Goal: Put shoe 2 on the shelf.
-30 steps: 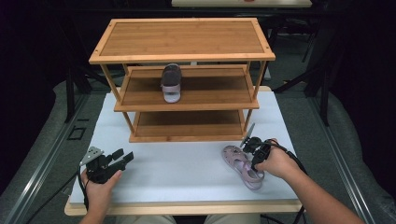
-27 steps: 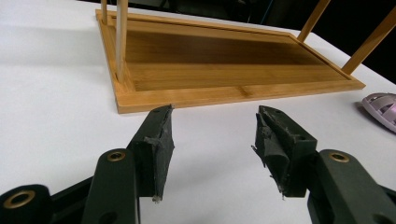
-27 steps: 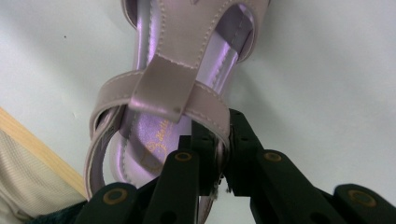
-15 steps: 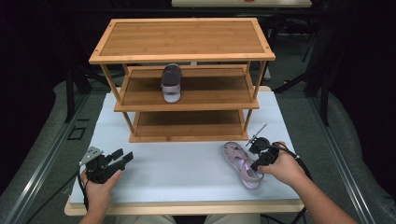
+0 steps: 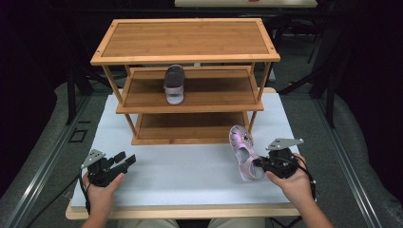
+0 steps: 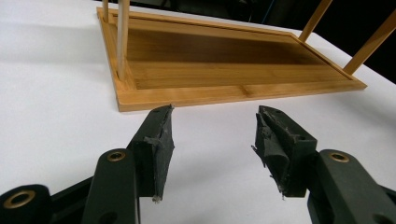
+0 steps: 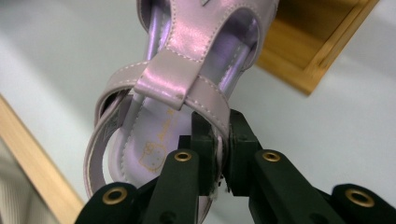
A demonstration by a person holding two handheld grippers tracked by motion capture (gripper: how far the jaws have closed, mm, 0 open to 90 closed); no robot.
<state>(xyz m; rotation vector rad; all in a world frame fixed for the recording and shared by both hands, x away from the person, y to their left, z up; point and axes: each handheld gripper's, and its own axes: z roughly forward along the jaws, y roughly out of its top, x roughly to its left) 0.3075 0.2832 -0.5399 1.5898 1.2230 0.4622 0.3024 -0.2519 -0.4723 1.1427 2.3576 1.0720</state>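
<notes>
The pink sandal (image 5: 242, 153) is held at its heel strap by the right gripper (image 5: 260, 163), whose fingers (image 7: 201, 154) are nearly closed, pinching the strap between them. The sandal hangs tilted, its toe pointing away from the person toward the front right corner of the wooden shoe rack (image 5: 190, 107), just short of the rack's bottom shelf. In the right gripper view the sandal's inner sole and crossing straps rise above the fingers, with the white tabletop (image 7: 327, 121) and a corner of the rack's base behind them. The right hand (image 5: 294, 178) grasps the gripper from the near edge of the tabletop.

On the rack's middle shelf stands a dark and grey shoe (image 5: 174, 84), well apart from the sandal.

At the near left of the tabletop, the left gripper (image 5: 127, 160) rests in the left hand (image 5: 102, 190). Its fingers (image 6: 156, 149) stand wide apart with nothing between them, pointing toward the rack's bottom shelf.
</notes>
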